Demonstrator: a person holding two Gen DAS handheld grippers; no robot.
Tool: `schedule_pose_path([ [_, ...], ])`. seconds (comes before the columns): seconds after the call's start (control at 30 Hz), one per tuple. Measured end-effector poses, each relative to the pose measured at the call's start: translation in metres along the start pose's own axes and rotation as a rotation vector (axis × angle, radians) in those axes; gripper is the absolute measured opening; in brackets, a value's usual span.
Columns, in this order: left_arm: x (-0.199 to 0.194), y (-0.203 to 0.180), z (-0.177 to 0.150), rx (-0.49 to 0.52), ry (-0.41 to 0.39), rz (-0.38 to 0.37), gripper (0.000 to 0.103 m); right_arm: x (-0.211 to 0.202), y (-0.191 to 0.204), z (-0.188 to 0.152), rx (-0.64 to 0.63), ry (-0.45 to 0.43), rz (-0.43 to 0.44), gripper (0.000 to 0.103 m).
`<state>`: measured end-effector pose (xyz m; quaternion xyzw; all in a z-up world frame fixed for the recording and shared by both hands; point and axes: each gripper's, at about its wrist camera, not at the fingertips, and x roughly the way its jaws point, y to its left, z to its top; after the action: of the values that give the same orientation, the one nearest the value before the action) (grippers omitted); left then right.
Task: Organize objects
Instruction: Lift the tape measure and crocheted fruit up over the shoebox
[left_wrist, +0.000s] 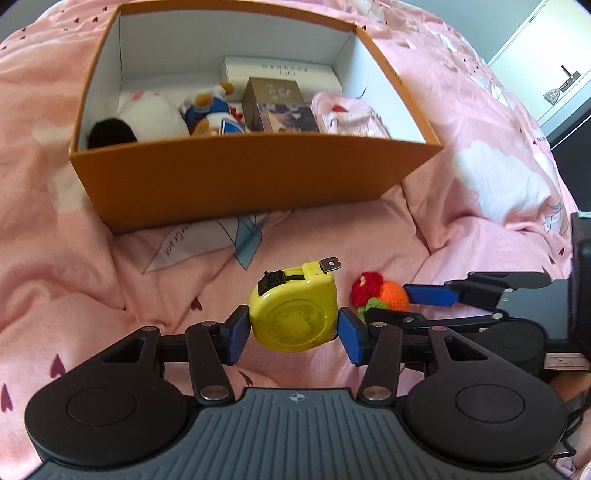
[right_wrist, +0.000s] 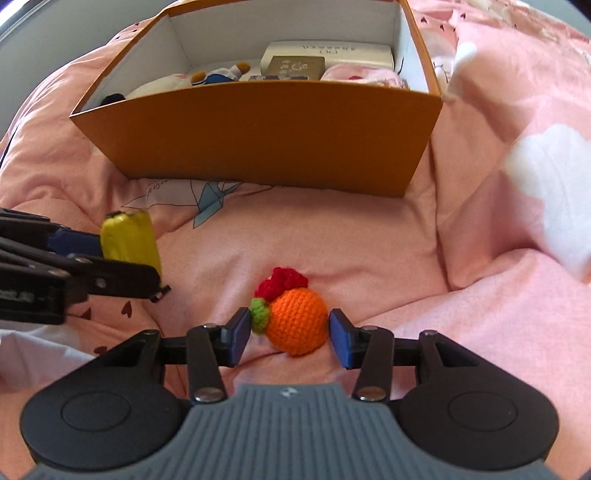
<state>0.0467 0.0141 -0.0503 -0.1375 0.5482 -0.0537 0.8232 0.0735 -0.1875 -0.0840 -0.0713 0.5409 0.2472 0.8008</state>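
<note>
One yellow tape measure (left_wrist: 293, 314) (clamped in left hand-held gripper (left_wrist: 293, 334)), one crochet orange (right_wrist: 297, 321) between parted right hand-held gripper (right_wrist: 290, 338).

Domestic bedroom. Work surface is a bed covered by a rumpled pink quilt (left_wrist: 92, 221) printed with hearts and white clouds. An orange cardboard box (left_wrist: 236, 177) of soft toys sits on it; a white door (left_wrist: 554, 74) stands at the far right.

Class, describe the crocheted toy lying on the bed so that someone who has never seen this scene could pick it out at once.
Find the orange cardboard box standing on the pink bedspread. On the bedding in front of it, between the right gripper pads, lies the crocheted toy. Unlike the hard yellow tape measure beside it, it is a soft orange yarn ball with red and green tufts.
</note>
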Motion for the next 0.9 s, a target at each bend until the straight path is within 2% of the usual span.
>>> schedule_pose_path([
  [0.23,-0.008,-0.002,0.010,0.004,-0.025,-0.026,0.059,0.016,-0.001,0.003,0.024,0.039,0.006,0.049],
  [0.33,-0.016,-0.003,0.013,0.020,-0.041,-0.035,0.059,0.008,0.001,0.005,0.019,0.023,0.004,0.048],
  [0.43,-0.029,-0.003,0.021,0.035,-0.067,-0.056,0.059,-0.015,0.006,0.011,-0.010,-0.027,0.013,0.048],
  [0.6,-0.055,0.000,0.042,0.065,-0.133,-0.056,0.059,-0.066,0.024,0.037,-0.116,-0.174,0.052,0.048],
  [0.7,-0.066,0.004,0.058,0.096,-0.174,-0.027,0.059,-0.085,0.033,0.056,-0.170,-0.247,0.061,0.048],
  [0.9,-0.072,0.014,0.099,0.228,-0.203,0.070,0.059,-0.085,0.039,0.105,-0.191,-0.307,0.068,0.048],
])
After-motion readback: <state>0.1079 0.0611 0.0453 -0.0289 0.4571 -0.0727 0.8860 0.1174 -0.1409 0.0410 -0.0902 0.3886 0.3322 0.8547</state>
